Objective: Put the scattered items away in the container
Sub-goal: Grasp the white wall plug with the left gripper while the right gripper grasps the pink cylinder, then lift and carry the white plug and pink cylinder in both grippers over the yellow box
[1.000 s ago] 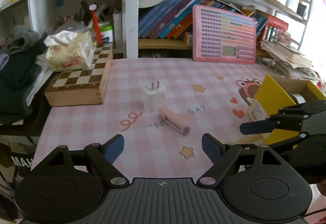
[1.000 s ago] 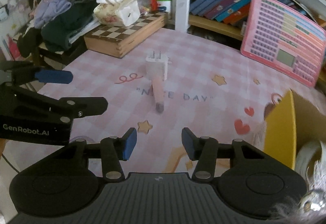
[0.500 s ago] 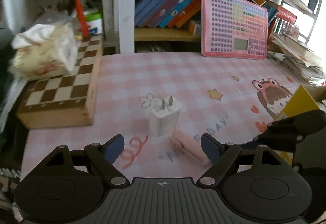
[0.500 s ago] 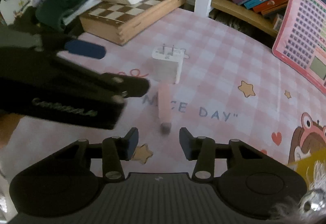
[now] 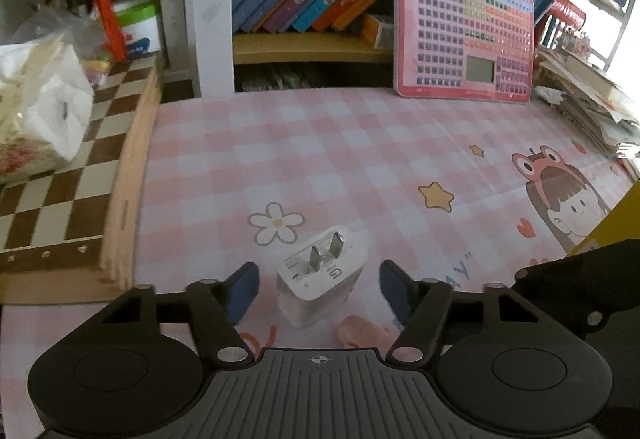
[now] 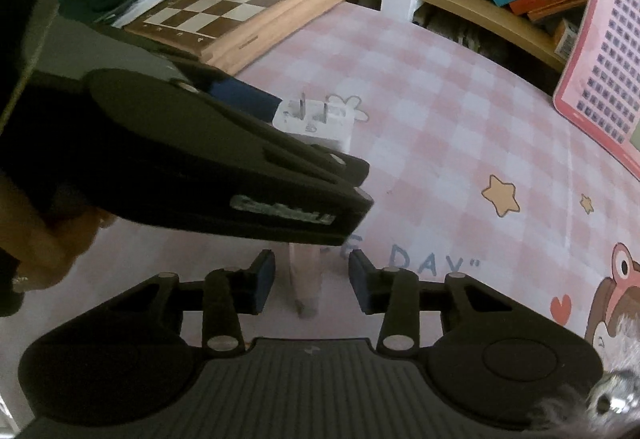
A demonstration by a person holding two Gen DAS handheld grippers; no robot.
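Note:
A white plug adapter stands prongs-up on the pink checked mat, between the blue pads of my left gripper. The left jaws are closing, with a gap on both sides of the adapter. A pink cylinder lies beside the adapter, its end between the pads of my right gripper. The right jaws are closing too, and the pads stand clear of the cylinder. The cylinder's other end shows low in the left wrist view. In the right wrist view, my left gripper's body covers part of the adapter.
A wooden chessboard box with a tissue pack lies left. A pink keypad toy leans on the bookshelf at the back. The yellow box's edge shows at right. A hand holds the left gripper.
Both grippers have come forward and down over the mat. The left one now straddles the adapter with narrower jaws; the right one has reached the pink cylinder and narrowed slightly.

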